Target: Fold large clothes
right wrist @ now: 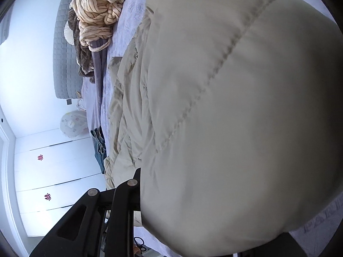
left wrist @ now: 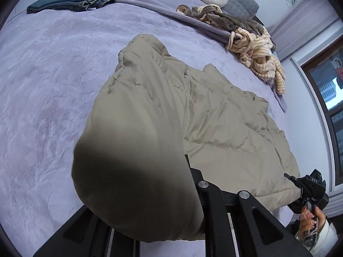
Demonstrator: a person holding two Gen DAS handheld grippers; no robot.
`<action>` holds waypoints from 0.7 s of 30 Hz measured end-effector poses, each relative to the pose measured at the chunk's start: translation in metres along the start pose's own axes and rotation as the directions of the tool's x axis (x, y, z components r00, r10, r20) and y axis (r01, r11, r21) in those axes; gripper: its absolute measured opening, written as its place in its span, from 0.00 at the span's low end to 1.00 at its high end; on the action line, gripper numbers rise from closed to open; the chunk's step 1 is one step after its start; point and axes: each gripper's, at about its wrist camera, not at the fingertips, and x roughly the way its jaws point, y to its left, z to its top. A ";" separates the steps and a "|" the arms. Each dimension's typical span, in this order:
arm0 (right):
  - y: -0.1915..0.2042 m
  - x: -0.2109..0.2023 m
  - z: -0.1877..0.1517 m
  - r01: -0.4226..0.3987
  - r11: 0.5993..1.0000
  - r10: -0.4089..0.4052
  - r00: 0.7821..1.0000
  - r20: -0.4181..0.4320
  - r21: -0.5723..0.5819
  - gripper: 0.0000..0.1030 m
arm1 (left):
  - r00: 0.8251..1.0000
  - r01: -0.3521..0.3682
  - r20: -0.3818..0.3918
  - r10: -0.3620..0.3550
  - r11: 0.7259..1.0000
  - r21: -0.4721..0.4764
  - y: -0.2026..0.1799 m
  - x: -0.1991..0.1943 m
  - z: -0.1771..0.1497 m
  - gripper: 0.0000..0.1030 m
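Left wrist: lilac bedspread [left wrist: 53,81], beige padded coat [left wrist: 214,111] pinched in both jaws; window [left wrist: 328,90] right.

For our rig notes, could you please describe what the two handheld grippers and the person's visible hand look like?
Both grippers are matte black, with angular arms joined by round silver pivot pins. The right gripper carries a boxy black body with small pale lettering. The right hand on its handle has pale polished nails and a white sleeve. The left gripper shows no cables.
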 end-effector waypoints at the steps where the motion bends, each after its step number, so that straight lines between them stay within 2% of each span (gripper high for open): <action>1: -0.004 -0.004 -0.008 0.010 1.000 -0.010 1.000 -0.007 0.003 0.24 | 1.000 0.001 -0.019 -0.001 1.000 -0.001 0.004 -0.006 -0.012 0.16; 6: -0.036 -0.028 -0.054 0.037 0.999 -0.036 0.998 -0.048 0.030 0.24 | 0.997 -0.017 -0.071 0.015 1.000 -0.020 0.022 -0.031 -0.073 0.16; 10: -0.065 -0.036 -0.077 0.051 0.997 -0.046 0.995 -0.087 0.060 0.26 | 0.990 -0.076 -0.124 0.070 0.996 -0.046 0.032 -0.032 -0.122 0.17; 13: -0.071 -0.040 -0.082 0.076 0.996 -0.070 0.990 -0.121 0.044 0.38 | 0.975 -0.171 -0.156 0.157 0.982 -0.084 0.040 -0.033 -0.143 0.35; 17: -0.049 -0.051 -0.083 0.125 0.986 -0.143 0.974 -0.174 -0.109 0.41 | 0.971 -0.214 -0.131 0.202 0.973 -0.084 0.044 -0.060 -0.151 0.35; 21: -0.023 -0.062 -0.093 0.122 0.945 -0.202 0.948 -0.247 -0.302 0.41 | 0.957 -0.285 -0.071 0.280 0.955 -0.085 0.046 -0.096 -0.158 0.35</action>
